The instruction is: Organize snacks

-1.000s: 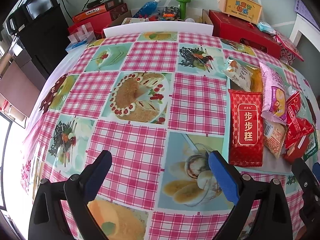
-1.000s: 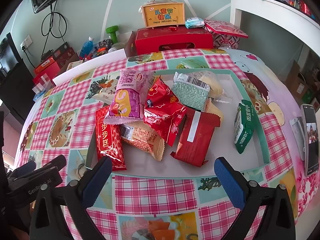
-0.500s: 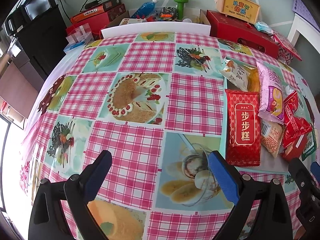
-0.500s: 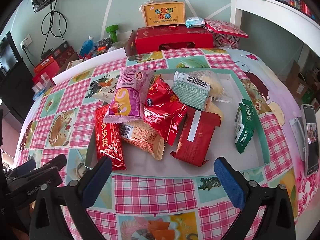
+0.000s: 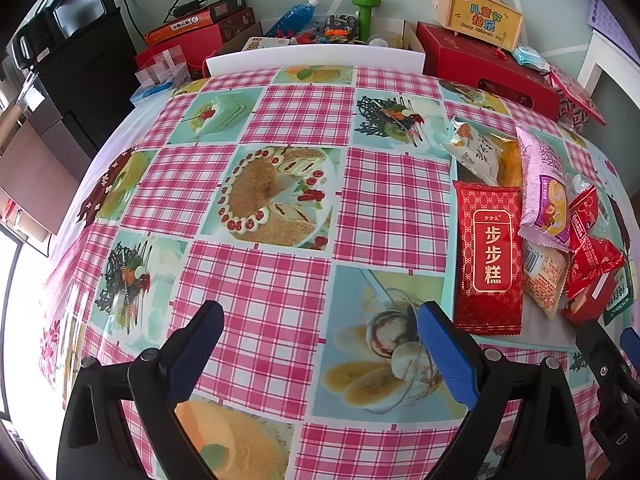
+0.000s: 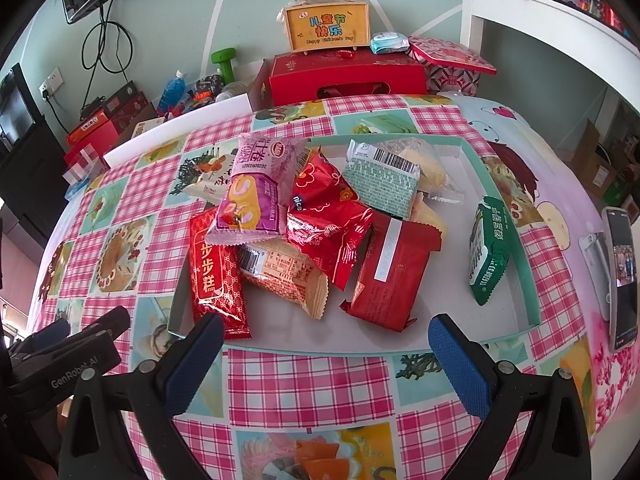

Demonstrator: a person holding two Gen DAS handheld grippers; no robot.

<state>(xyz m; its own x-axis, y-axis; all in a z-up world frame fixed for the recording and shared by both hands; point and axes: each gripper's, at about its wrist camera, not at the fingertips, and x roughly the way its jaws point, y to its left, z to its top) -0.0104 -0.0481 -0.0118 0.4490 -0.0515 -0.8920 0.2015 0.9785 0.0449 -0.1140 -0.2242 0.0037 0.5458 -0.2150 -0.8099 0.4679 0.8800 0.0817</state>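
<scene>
Little is changed since earlier: both tongs, left [image 5: 318,334] and right [image 6: 326,346], are kept apart and empty above the tabletop [image 5: 280,292]. Snacks [image 6: 320,220] are piled in the tray [image 6: 532,276]; a phone [image 6: 622,276] lies beside it.

Pale green wall [image 6: 168,20]; black cabinet [image 5: 80,60]; white shelf [image 6: 540,12]; daylight.
</scene>
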